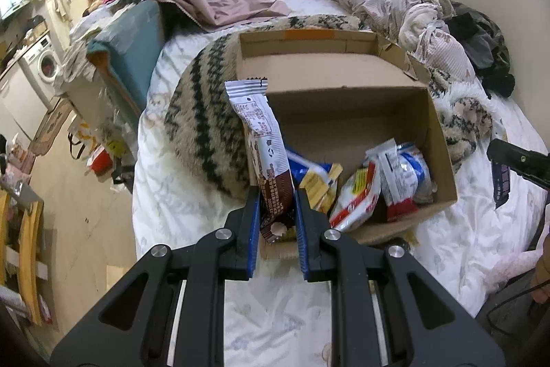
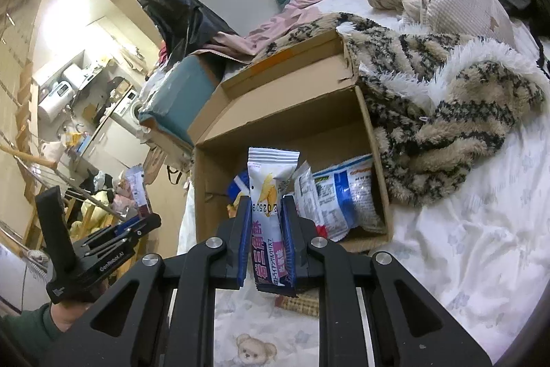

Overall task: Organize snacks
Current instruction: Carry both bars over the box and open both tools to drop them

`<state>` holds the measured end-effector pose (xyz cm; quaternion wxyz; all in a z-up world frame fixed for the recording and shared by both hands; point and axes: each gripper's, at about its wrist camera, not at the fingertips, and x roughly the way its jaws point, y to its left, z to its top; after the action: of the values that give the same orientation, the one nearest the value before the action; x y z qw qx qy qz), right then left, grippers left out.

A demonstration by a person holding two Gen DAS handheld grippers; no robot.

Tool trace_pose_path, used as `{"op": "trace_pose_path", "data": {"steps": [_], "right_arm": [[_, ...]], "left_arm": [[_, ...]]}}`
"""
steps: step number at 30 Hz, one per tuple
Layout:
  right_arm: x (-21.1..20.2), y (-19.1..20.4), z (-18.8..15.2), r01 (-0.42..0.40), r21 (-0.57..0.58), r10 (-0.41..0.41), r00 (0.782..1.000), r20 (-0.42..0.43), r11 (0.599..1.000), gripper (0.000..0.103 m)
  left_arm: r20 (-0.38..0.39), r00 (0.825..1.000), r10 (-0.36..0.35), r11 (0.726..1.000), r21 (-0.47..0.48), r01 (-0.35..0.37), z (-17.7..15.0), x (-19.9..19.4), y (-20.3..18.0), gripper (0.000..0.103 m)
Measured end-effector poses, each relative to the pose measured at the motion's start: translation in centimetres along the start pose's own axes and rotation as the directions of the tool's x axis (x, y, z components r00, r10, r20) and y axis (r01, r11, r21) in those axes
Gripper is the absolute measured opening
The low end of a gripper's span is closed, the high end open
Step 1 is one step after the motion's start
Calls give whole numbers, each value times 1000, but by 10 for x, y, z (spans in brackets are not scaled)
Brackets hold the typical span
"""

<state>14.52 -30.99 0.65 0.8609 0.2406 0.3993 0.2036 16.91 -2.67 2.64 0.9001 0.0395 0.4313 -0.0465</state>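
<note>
Each gripper, the left gripper [image 1: 276, 195] and the right gripper [image 2: 264, 203], has black arms, silver round screws and blue ribbed pads [image 1: 253, 229]. Below the left gripper's handle [image 2: 56, 229], a dark green sleeve [image 2: 24, 329] shows.

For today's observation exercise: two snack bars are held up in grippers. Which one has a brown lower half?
The bar in the left gripper: silver top, brown bottom. The right gripper holds a white bar with a banana picture and purple lettering.

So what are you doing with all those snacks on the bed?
A person holds a gripper in each hand. The left gripper is shut on a brown and white snack bar, and the right gripper is shut on a white and purple snack packet. Both hover by the cardboard box on the bed, where other snack bags already lie.
</note>
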Motion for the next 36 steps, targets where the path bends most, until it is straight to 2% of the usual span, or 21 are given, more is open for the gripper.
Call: {"op": "trace_pose_path", "data": {"steps": [8, 16, 23, 28, 36], "right_arm": [[27, -14, 27, 60, -11, -61, 998, -29, 998, 18], [63, -32, 41, 134, -19, -135, 987, -83, 991, 18], [83, -43, 37, 193, -10, -192, 971, -140, 981, 18], [89, -43, 35, 203, -22, -204, 966, -158, 979, 19], [92, -46, 36, 204, -11, -203, 965, -164, 979, 19]], "left_arm": [[-33, 999, -32, 999, 43, 33, 26, 37, -14, 16], [-59, 998, -20, 994, 102, 26, 19, 72, -27, 16], [-124, 992, -32, 996, 81, 42, 17, 91, -22, 16], [-140, 989, -39, 998, 36, 45, 17, 96, -16, 16], [-137, 990, -41, 999, 20, 44, 19, 95, -16, 17]]}}
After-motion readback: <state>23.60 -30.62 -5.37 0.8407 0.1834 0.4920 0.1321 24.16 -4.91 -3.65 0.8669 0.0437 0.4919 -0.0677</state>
